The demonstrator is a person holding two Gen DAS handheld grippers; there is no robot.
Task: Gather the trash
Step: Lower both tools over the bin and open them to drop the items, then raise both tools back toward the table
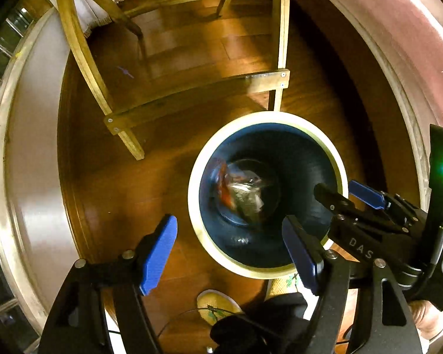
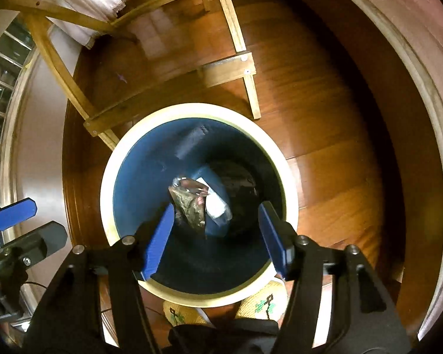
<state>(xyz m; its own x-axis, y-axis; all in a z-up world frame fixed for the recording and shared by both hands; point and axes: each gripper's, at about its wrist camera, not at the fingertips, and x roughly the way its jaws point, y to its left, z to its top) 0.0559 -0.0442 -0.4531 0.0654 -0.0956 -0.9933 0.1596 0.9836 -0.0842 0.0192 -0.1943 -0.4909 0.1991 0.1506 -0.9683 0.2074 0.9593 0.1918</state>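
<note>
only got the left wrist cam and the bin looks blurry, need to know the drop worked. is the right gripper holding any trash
Observer: No. In the right wrist view the right gripper is open and its pads press on nothing. A silvery wrapper shows loose between the fingers, inside the mouth of the bin.
Operator: anything else in there, i just see a red and silver smear
Observer: Yes, a blue and white packet lies behind the wrapper, toward the bottom of the bin.
</note>
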